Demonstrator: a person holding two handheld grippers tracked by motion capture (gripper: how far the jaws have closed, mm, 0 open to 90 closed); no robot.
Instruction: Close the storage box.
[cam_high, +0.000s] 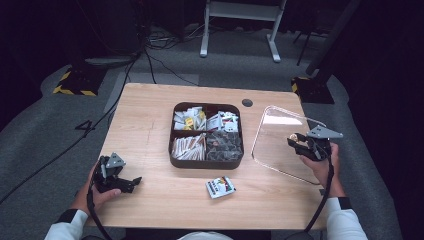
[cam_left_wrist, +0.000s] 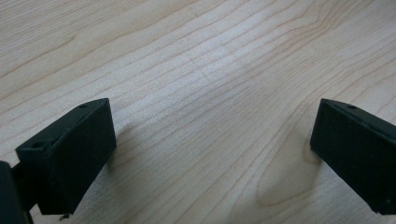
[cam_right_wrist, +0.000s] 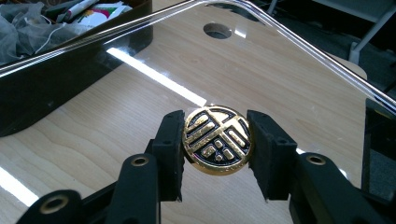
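The right gripper is clamping the round gold-and-black knob of a clear lid, its two jaws pressing on opposite edges of the knob. In the high view the right gripper is holding that lid tilted over the right part of the wooden table, just beside the dark tray; the lid's left edge is lying near the tray's right wall, and whether the two are touching cannot be determined. The person's right hand is gripping the tool from below.

The tray is sitting at the table's centre, uncovered, and is showing four compartments holding packets and sachets. A single loose packet is lying on the table just in front of the tray, apart from it.

The left gripper is resting low at the front left of the table, held in the left hand, well apart from the tray. In the left gripper view its jaws are standing wide apart over bare wood, grasping nothing
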